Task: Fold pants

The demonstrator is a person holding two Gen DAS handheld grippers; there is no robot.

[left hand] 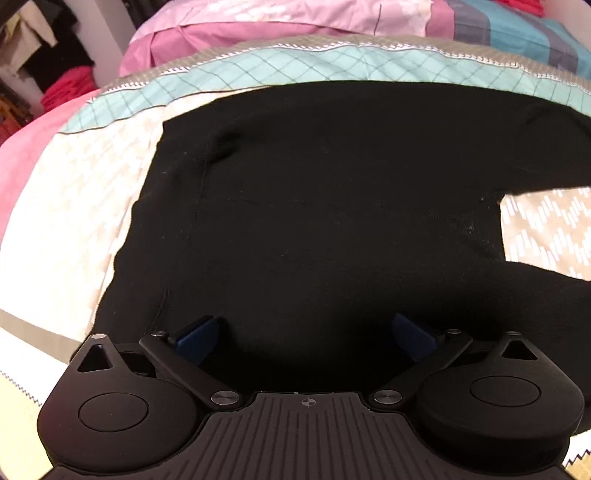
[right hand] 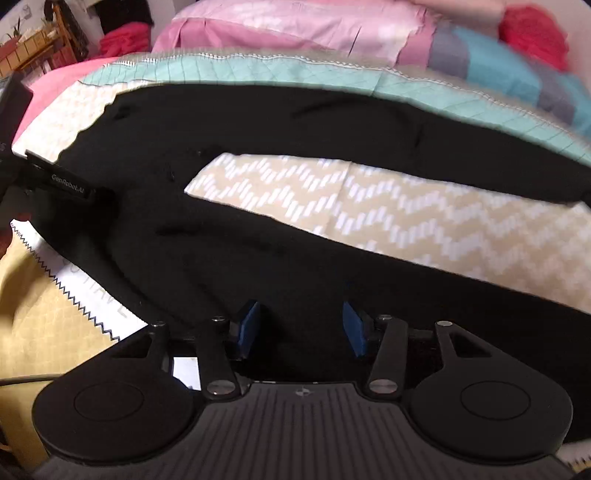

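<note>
Black pants (left hand: pixel 332 203) lie flat on a bed, and their upper part fills most of the left wrist view. My left gripper (left hand: pixel 304 332) hovers over the near edge of this part, open wide, with its blue pads (left hand: pixel 197 334) far apart and nothing gripped. In the right wrist view the two legs of the pants (right hand: pixel 258 122) spread apart in a V, with bedspread showing between them. My right gripper (right hand: pixel 301 325) is over the near leg. It is open about halfway, and its blue pads (right hand: pixel 251 325) have only the flat cloth below them.
The bedspread (right hand: pixel 406 221) is beige with white zigzags and has a teal band (left hand: pixel 295 62) behind the pants. Pink pillows (left hand: pixel 258 29) lie beyond. A black labelled housing (right hand: pixel 62 182) juts in at the left. A yellow cloth (right hand: pixel 44 314) lies at the near left. Cluttered shelves (right hand: pixel 33 48) stand at the far left.
</note>
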